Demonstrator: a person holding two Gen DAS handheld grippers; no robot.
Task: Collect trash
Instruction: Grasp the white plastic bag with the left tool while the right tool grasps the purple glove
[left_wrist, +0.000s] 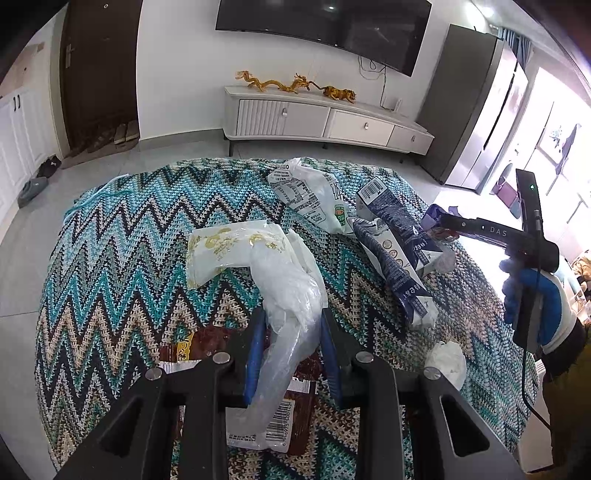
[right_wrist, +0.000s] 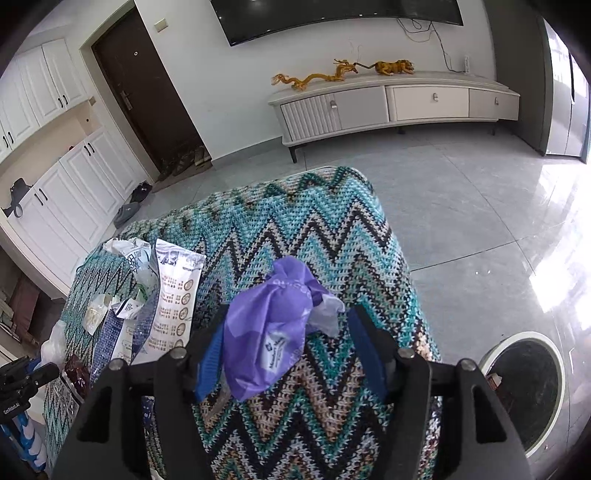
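My left gripper (left_wrist: 293, 350) stands open around a crumpled clear plastic wrapper (left_wrist: 291, 310) that lies on the zigzag knit cloth (left_wrist: 122, 258); the blue pads (left_wrist: 255, 354) sit on either side of it. A brown snack wrapper (left_wrist: 299, 410) lies under it. My right gripper (right_wrist: 291, 354) is open around a purple plastic wrapper (right_wrist: 269, 328) on the cloth's right part (right_wrist: 314, 236); whether the pads touch it I cannot tell. The right gripper also shows in the left wrist view (left_wrist: 439, 223). A white round trash bin (right_wrist: 528, 387) stands on the floor at the right.
More trash lies on the cloth: a white-and-yellow bag (left_wrist: 225, 251), a white printed bag (left_wrist: 310, 195), dark blue printed bags (left_wrist: 399, 251), a crumpled tissue (left_wrist: 445, 360). A TV cabinet (left_wrist: 325, 118) stands by the far wall. Grey tiled floor (right_wrist: 461, 206) surrounds the table.
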